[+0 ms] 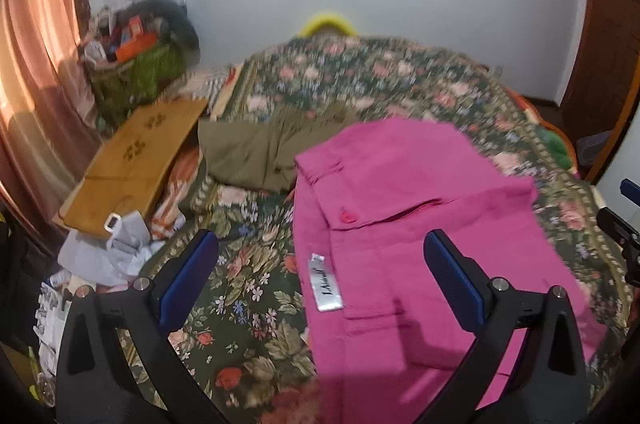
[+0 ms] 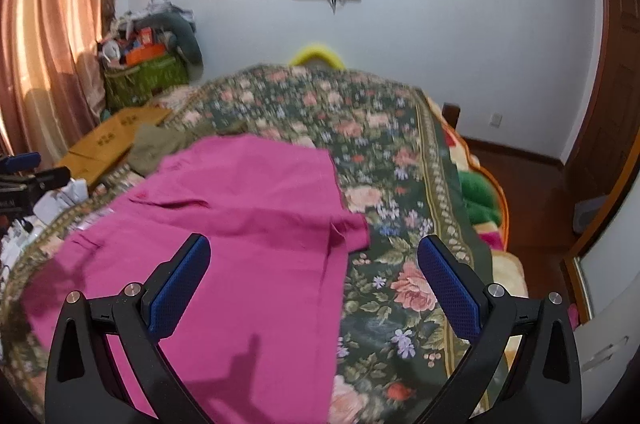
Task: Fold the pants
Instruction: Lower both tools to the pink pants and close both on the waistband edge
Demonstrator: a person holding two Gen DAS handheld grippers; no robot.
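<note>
Pants (image 1: 404, 232) lie spread on the bed (image 1: 248, 304), toward its near edge. My left gripper (image 1: 320, 264) hovers over the waistband with fingers spread, holding nothing; my right gripper (image 2: 314, 272) does likewise over the pants' right edge. I could pinch the bedspread too and drag it.
</note>
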